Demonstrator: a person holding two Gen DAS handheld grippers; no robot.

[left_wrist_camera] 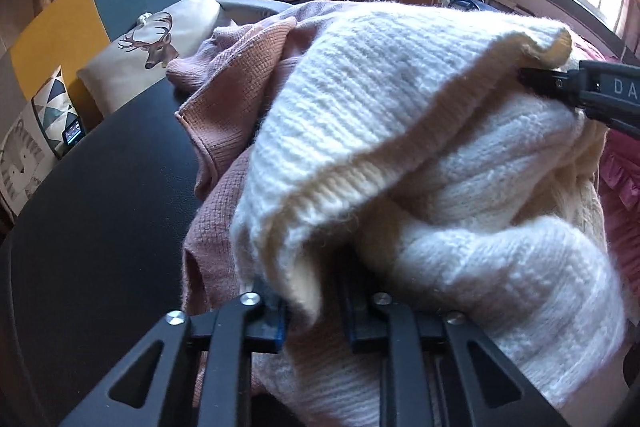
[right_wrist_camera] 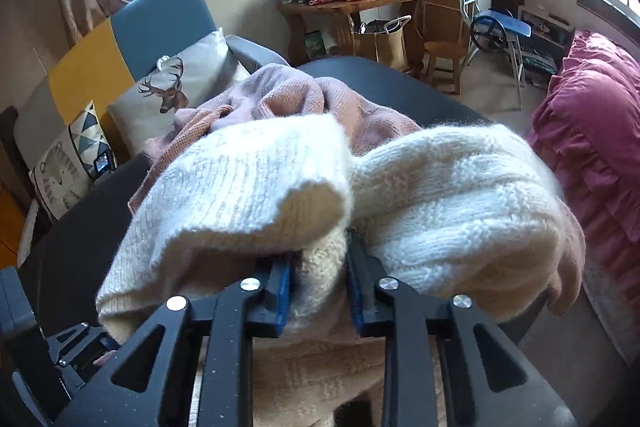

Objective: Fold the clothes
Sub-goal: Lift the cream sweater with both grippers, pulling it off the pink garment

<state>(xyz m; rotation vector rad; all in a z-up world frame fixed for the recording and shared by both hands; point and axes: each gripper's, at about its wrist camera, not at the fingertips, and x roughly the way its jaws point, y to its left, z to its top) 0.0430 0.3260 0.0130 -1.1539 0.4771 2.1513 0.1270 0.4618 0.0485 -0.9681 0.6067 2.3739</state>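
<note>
A cream knit sweater [left_wrist_camera: 380, 115] fills most of the left wrist view, lifted and bunched over a dark round table [left_wrist_camera: 100, 207]. My left gripper [left_wrist_camera: 314, 311] is shut on a fold of its ribbed hem. At the right edge, my right gripper [left_wrist_camera: 556, 85] pinches another part of the hem. In the right wrist view the right gripper [right_wrist_camera: 320, 291] is shut on the cream sweater [right_wrist_camera: 248, 187], knit packed between its blue pads. A pink knit garment [right_wrist_camera: 288, 95] lies crumpled on the table [right_wrist_camera: 420, 83] behind the sweater. The same pink garment [left_wrist_camera: 236, 67] shows left of the sweater.
A sofa with a deer pillow [left_wrist_camera: 160, 43] and patterned cushions runs along the table's left side, with a small lit screen [left_wrist_camera: 73, 135] by it. A cluttered wooden desk [right_wrist_camera: 344, 3] and chair [right_wrist_camera: 444, 51] stand behind. Pink bedding [right_wrist_camera: 592, 147] lies at right.
</note>
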